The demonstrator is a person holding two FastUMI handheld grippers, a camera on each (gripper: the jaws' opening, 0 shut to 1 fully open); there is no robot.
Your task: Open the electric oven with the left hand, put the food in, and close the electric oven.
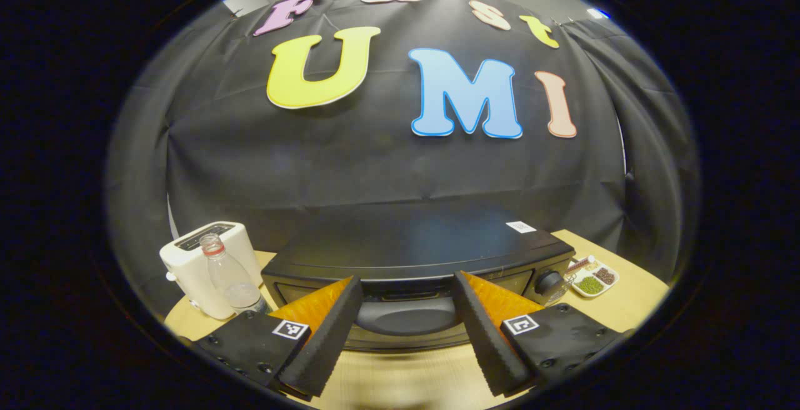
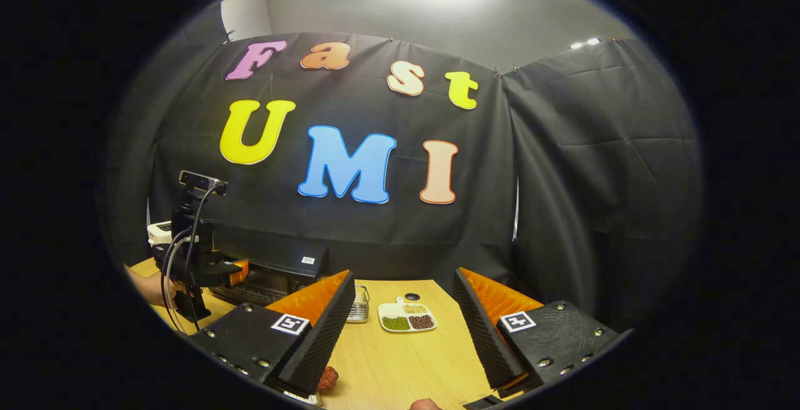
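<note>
The left tool, wide open and empty, faces the shut oven on the tabletop, while the right tool, also open and empty, hangs near a divided dish of beans.

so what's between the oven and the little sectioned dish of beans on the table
In the right gripper view, a small wire basket stands on the table between the electric oven and the sectioned dish.
</note>
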